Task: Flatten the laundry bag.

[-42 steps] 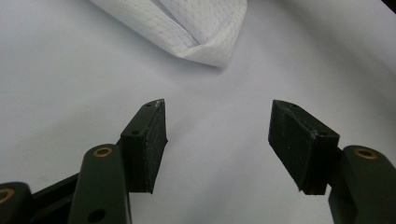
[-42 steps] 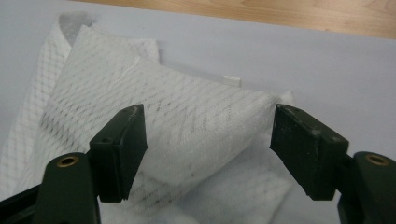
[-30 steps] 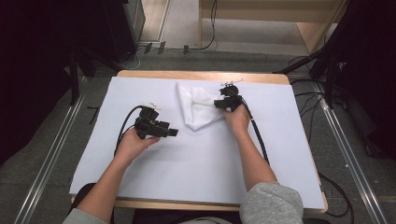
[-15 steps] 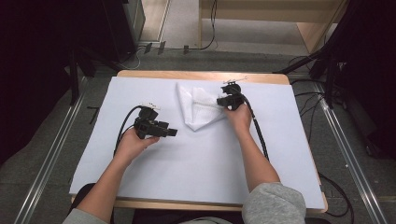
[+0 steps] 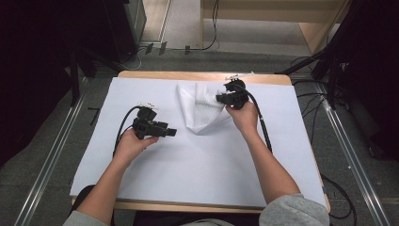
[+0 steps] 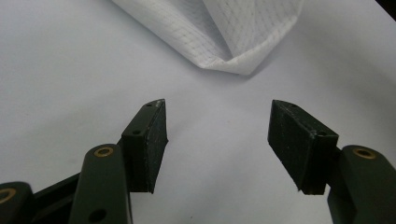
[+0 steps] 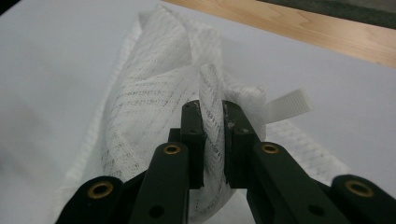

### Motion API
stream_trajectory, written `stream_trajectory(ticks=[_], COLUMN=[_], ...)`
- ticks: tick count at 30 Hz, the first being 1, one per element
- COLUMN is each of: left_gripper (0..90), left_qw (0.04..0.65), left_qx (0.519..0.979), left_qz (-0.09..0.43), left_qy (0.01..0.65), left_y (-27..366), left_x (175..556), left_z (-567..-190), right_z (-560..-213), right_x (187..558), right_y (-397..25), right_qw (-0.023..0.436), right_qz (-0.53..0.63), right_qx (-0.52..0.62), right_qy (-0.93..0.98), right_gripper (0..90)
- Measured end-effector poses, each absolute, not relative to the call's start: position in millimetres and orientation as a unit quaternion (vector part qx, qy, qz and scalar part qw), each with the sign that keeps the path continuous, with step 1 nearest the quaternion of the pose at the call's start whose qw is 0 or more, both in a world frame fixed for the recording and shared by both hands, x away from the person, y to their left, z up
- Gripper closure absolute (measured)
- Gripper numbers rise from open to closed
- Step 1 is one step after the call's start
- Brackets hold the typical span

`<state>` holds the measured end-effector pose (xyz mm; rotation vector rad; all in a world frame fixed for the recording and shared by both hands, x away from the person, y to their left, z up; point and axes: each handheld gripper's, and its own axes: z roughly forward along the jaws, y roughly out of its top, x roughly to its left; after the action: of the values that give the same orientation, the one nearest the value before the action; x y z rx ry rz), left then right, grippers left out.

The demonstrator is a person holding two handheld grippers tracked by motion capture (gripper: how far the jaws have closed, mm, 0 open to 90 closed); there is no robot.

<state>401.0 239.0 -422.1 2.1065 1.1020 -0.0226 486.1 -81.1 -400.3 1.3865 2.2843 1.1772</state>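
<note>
Near the table's far edge, right gripper (image 7: 214,116) pinches the white mesh bag (image 5: 200,110); left gripper (image 6: 218,140) sits spread over bare sheet (image 5: 188,160).

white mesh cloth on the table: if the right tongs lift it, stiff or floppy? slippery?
Likely floppy: the mesh cloth is creased and bunched where the right tongs pinch a fold. Probably light, being thin open weave. The mesh texture should grip; slipping seems unlikely. The left tongs stand open, clear of it.

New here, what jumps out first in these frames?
The right gripper is shut on a fold of white mesh cloth at the far middle of the white-covered table. The left gripper hangs open just short of the cloth's near corner.
</note>
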Motion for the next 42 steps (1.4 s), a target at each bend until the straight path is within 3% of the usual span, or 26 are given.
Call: stream_trajectory(ticks=[13,22,27,42], left_gripper=[38.5,38.6,38.6,39.6], left_qw=[0.374,0.372,0.37,0.381], left_qx=[0.819,0.82,0.821,0.822], left_qz=[-0.004,-0.003,-0.004,0.007], left_qy=[0.435,0.435,0.435,0.423], left_y=[245,243,242,240], left_x=[401,401,401,398], left_z=[-422,-422,-424,-420], right_z=[-377,-385,-390,-415], right_x=[435,400,388,352], right_y=[-76,-93,-98,-104], right_qw=[0.127,0.127,0.127,0.093], right_qz=[0.417,0.419,0.418,0.407], right_qx=[0.421,0.419,0.413,0.419], right_qy=[0.795,0.796,0.799,0.806], right_gripper=[81.1,80.4,90.0,89.4])
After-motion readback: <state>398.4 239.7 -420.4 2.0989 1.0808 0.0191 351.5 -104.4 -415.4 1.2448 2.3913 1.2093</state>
